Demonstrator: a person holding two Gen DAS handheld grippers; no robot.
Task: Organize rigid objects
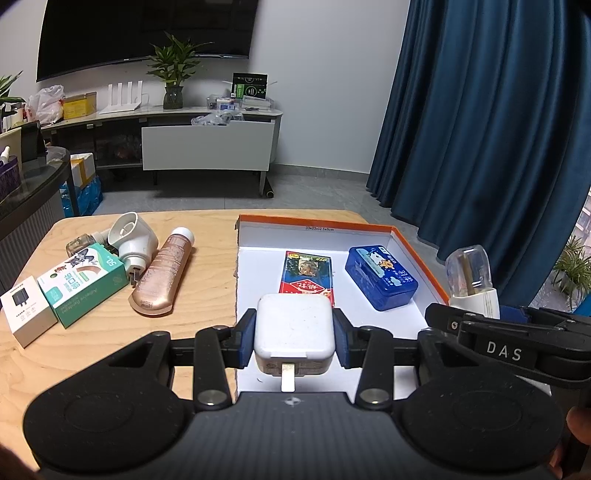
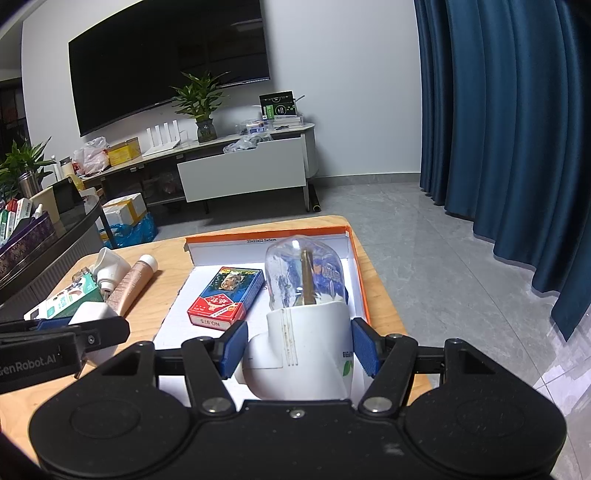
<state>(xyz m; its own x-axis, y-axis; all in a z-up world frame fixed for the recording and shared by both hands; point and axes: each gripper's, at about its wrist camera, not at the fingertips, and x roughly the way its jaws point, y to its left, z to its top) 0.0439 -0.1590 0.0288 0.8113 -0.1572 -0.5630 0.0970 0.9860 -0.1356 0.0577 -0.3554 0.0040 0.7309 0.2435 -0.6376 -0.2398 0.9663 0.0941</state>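
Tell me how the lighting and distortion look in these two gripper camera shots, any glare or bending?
Left wrist view: fisheye bends the TV and curtain; the box floor is washed out bright white. Right wrist view: same barrel bending; a glare spot sits on the clear bottle, which distorts what lies behind it.

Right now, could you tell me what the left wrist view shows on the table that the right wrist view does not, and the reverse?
Only the left wrist view shows the blue tin lying in the box, and the small white charger carton at the table's left edge.

Only the right wrist view shows the plug-in vaporizer's white body between the right gripper's pads.

Both show the orange-rimmed box, the card pack in it, the bronze tube, and the white charger held by the left gripper.
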